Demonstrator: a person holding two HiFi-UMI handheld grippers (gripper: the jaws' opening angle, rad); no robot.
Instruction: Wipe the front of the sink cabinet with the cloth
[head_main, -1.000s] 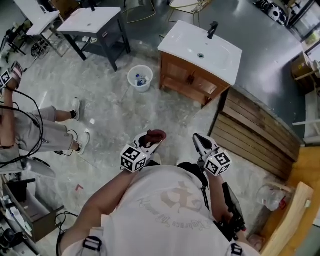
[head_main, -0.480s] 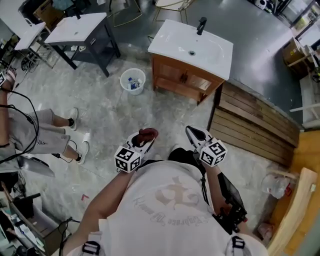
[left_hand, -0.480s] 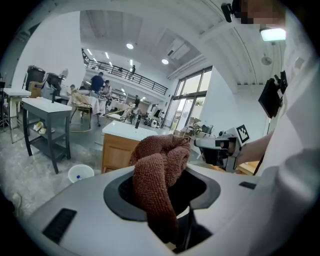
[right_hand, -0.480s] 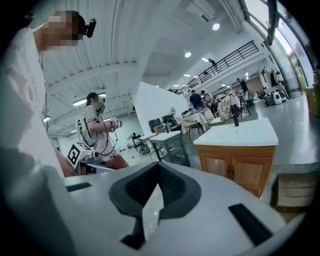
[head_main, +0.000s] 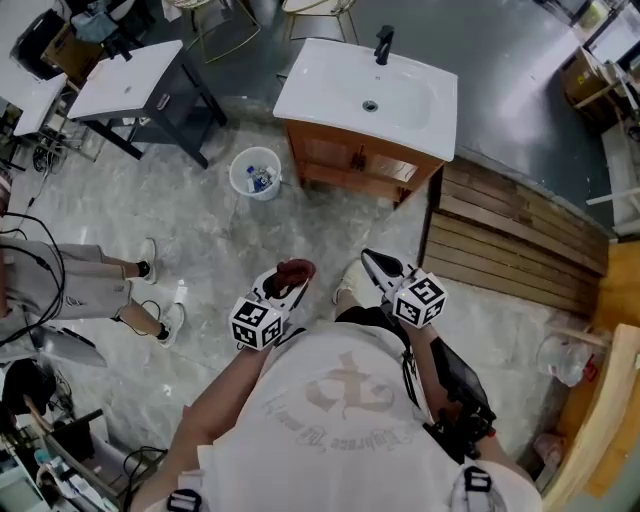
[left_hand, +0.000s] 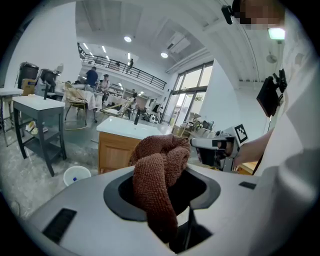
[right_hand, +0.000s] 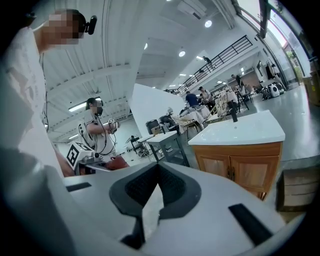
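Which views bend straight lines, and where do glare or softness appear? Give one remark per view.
Head view: little bending, sharp, pale sheen on the grey floor beyond the sink cabinet. Left gripper view: strong fisheye with black corners; the cloth is sharp; ceiling lamps flare. Right gripper view: same fisheye; the railing curves.

My rig from above: pale tee, two light-grey grippers, marker cubes.

The person carrying my tools wears a cream short-sleeved T-shirt (head_main: 340, 400) with a faded gothic-lettered print on the back, and black buckled straps (head_main: 183, 490) at both shoulders. My left gripper (head_main: 285, 285) and right gripper (head_main: 375, 265) are smooth light-grey shells, each bearing a white cube (head_main: 255, 322) printed with black square markers. In the gripper views I see black pads (right_hand: 172, 185) lining the jaws, finely textured on the right one, and dark rectangular slots (right_hand: 245, 217) set into the shells. Black gear (head_main: 458, 405) along the right forearm is too dark for me to identify.
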